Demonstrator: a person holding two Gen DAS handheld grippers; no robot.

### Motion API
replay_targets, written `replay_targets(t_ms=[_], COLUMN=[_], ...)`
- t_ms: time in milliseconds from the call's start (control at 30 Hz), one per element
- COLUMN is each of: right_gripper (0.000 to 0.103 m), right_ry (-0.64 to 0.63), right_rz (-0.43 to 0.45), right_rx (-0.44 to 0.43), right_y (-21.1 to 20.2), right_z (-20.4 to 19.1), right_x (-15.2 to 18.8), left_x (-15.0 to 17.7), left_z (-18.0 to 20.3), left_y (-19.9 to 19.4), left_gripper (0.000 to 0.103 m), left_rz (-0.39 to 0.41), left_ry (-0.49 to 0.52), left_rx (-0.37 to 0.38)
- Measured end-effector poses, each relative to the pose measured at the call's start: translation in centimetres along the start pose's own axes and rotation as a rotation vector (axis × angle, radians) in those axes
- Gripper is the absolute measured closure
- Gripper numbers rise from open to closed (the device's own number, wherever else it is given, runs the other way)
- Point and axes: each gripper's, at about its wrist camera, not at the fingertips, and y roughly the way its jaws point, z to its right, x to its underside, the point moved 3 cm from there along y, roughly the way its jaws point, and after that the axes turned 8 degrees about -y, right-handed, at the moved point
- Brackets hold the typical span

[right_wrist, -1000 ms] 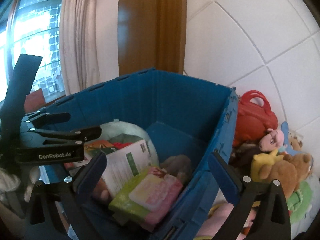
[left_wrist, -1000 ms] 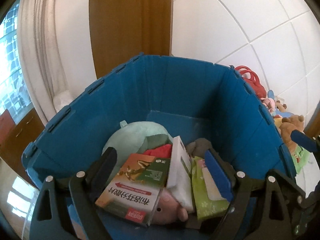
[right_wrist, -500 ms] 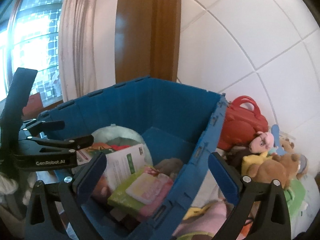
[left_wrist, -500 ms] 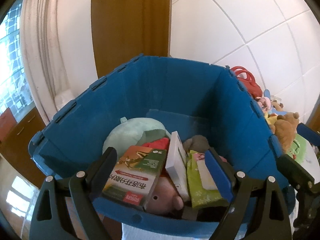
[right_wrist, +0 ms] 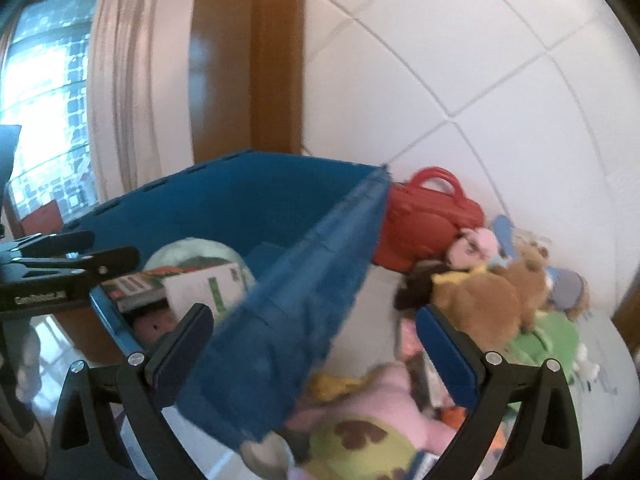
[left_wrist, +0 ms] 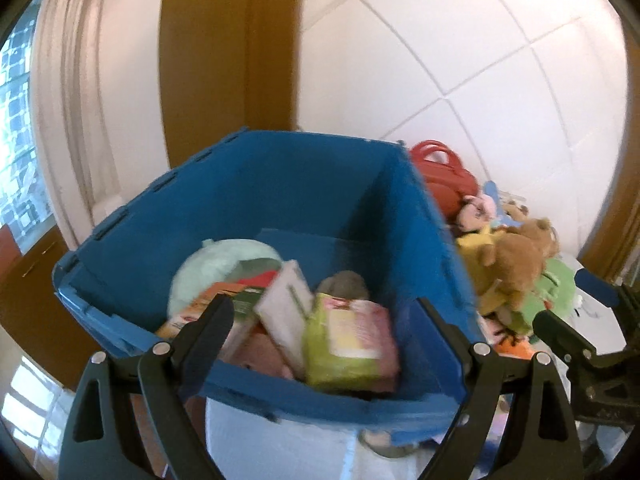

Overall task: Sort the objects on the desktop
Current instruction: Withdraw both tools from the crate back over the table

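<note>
Blue crate (left_wrist: 280, 200) is sitting packed with boxes and plush while the left gripper (left_wrist: 324, 320) and right gripper (right_wrist: 314, 328) are hovering spread and empty; toys (right_wrist: 472, 292) are piling beside it, and a swinging finger, blurred here, is perhaps risking snagging the rim.

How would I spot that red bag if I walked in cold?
Find the big blue crate against the white tiled wall. Just beyond its far right corner sits the red handbag, behind a heap of plush toys. It is the only smooth, shiny thing there, with looped handles.
</note>
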Motion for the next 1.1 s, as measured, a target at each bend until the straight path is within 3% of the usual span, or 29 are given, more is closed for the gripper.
replay_targets(t_ms=[367,567,700,867,1100], right_gripper=[0.0,0.0,0.0,0.0,0.0], right_ry=[0.091,0.173,0.256,0.305,0.296], right_rz=[0.003,-0.013,-0.048,-0.091,-0.131], right_rx=[0.059,0.064,0.059,0.097,0.248], right_y=[-7.0,-10.3,-11.3,-11.3,-11.8], right_z=[12.3,20.6,25.1,28.0,31.0], right_x=[7.3,12.9,16.1,18.7,19.0], left_x=[5.6,10.4,12.7,13.8,13.2], left_z=[14.3,21.3,24.0,26.0,28.2], left_y=[-1.7,-0.3,0.8,2.4,5.3], left_gripper=[0.013,0.013,0.013,0.013,0.013], left_rz=[-0.013,-0.112,-0.172,-0.205,-0.199], left_ry=[0.058,0.048,0.087,0.126,0.13], left_rx=[0.051,0.059,0.039,0.045,0.129])
